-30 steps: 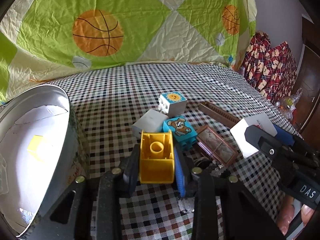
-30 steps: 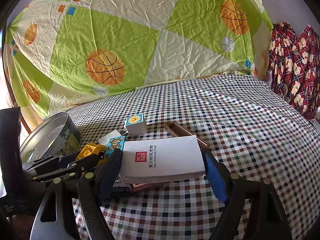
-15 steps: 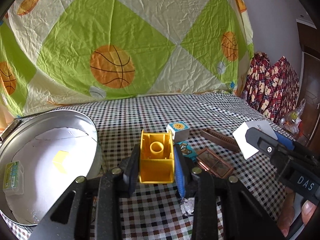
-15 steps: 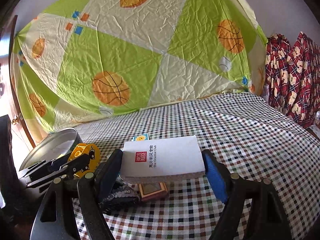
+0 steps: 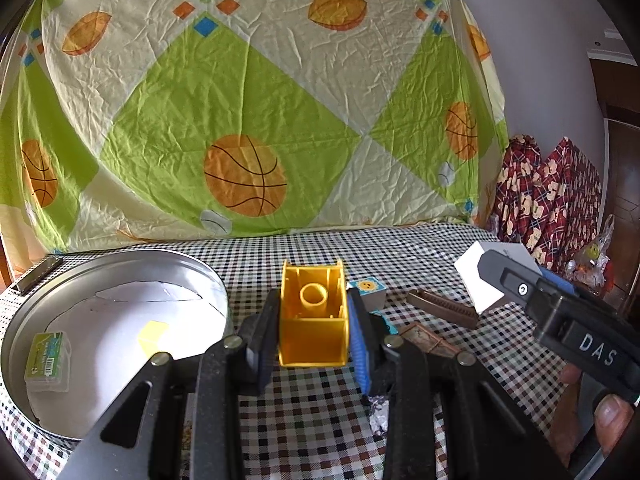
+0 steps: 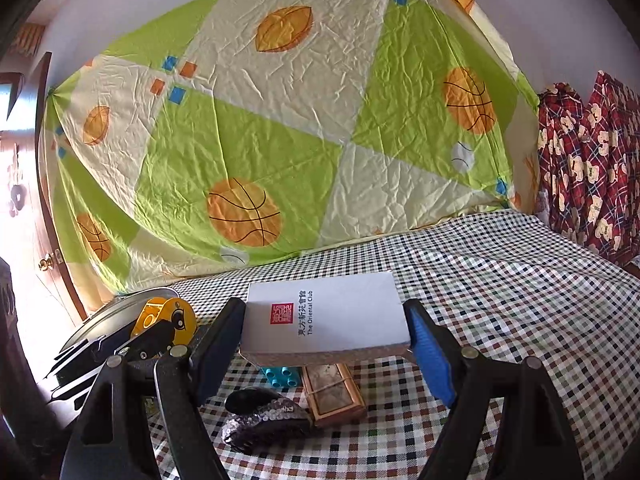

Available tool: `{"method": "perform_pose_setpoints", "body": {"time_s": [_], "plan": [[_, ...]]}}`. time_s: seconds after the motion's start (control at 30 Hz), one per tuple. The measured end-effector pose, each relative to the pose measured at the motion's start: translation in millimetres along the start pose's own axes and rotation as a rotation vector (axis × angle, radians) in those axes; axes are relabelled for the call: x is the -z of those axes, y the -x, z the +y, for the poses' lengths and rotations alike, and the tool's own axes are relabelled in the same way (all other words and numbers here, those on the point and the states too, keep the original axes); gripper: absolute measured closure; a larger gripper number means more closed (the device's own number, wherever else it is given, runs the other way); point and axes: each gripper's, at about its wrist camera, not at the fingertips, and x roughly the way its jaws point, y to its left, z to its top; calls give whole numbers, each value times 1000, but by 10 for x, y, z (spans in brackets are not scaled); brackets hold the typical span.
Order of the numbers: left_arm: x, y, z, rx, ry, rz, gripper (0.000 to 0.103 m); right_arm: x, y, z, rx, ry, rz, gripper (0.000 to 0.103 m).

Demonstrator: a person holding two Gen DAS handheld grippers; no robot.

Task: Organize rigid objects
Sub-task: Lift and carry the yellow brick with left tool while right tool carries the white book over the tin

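my left gripper (image 5: 313, 334) has its jaws clamped on the hollow yellow plastic block (image 5: 312, 316), held above the checked cloth beside the round metal tin (image 5: 120, 268). my right gripper (image 6: 326, 334), jaws wide, grips the flat white cardboard box (image 6: 324, 318) above the cloth.

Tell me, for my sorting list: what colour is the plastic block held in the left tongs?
Yellow plastic block; left wrist view shows it best.

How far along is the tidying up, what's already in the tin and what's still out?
Done: a small clear box and a pale yellow piece lie in the round tin. In hand: the left gripper clamps a yellow block; the right gripper holds a white box. Left: the sun cube, brown comb and framed picture on the cloth.
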Motion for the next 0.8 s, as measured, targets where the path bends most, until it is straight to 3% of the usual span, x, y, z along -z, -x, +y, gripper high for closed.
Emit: {"method": "perform_pose_setpoints", "body": {"time_s": [0.8], "plan": [[21,178,144,-41,53,-68,72,23,98,173,-12,33,-70,22]]}}
